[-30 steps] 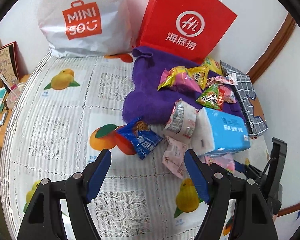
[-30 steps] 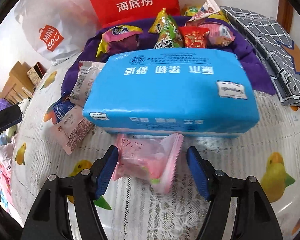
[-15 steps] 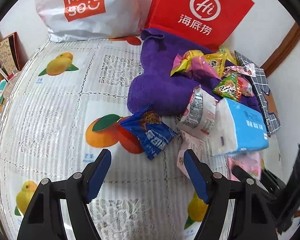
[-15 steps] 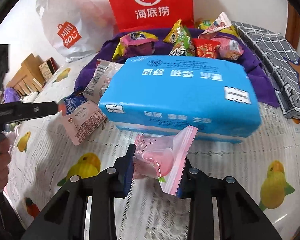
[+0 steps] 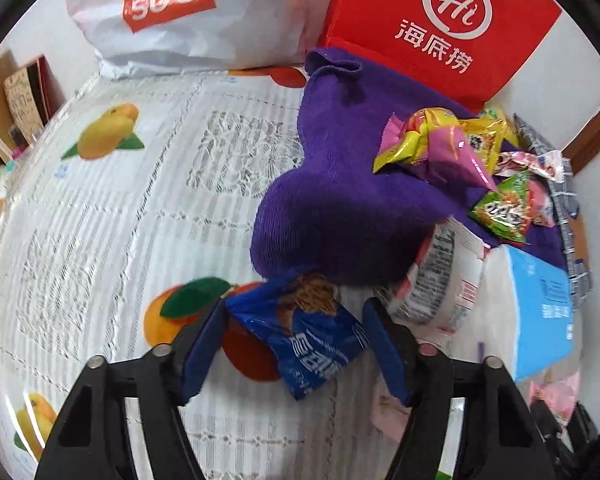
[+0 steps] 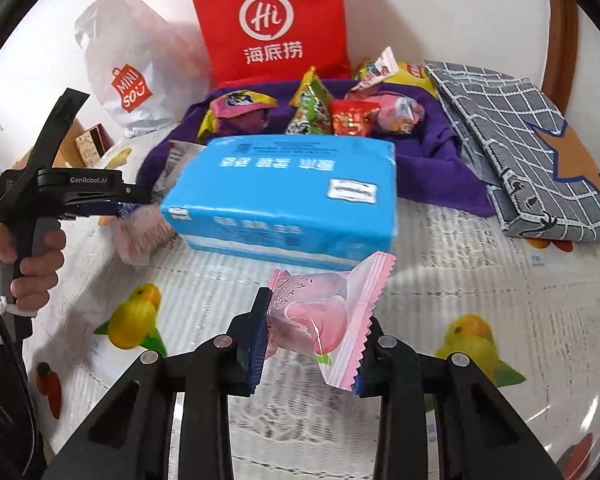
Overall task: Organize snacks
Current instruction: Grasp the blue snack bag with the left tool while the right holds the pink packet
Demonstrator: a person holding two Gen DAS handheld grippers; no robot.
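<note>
Right tool (image 6: 312, 334): closed on the pink snack packet (image 6: 328, 320), which is pinched between the blue pads and lifted clear of the bench, its zigzag end sticking up to the right
Left tool (image 5: 296, 344): part open, its jaws have just been closing; the blue snack packet (image 5: 304, 336) lies between the pads; the left pad meets its edge, while at the right pad contact cannot be told
Left tool from the right wrist view (image 6: 124, 208): held in a hand (image 6: 28, 264) at the left edge, its tip down at the packets beside the tissue pack
Blue snack packet: on the bench cover (image 5: 100, 240), just in front of the purple towel (image 5: 340, 184), overlapping a printed orange
Tissue pack (image 6: 288, 196): light blue, lying flat just behind the pink snack packet, its far edge against the purple towel
White snack packet (image 5: 436, 280): leaning between the purple towel and the tissue pack
Snack pile (image 6: 316, 112): pink-and-yellow, green, red and pink packets resting on the purple towel, behind the tissue pack
Red bag (image 6: 272, 24): upright at the wall, behind the towel
White bag (image 5: 180, 12): next to the red bag, at the far edge of the bench
Checked cloth (image 6: 528, 148): folded, grey, to the right of the towel
Bench cover: white lace pattern with printed fruit
</note>
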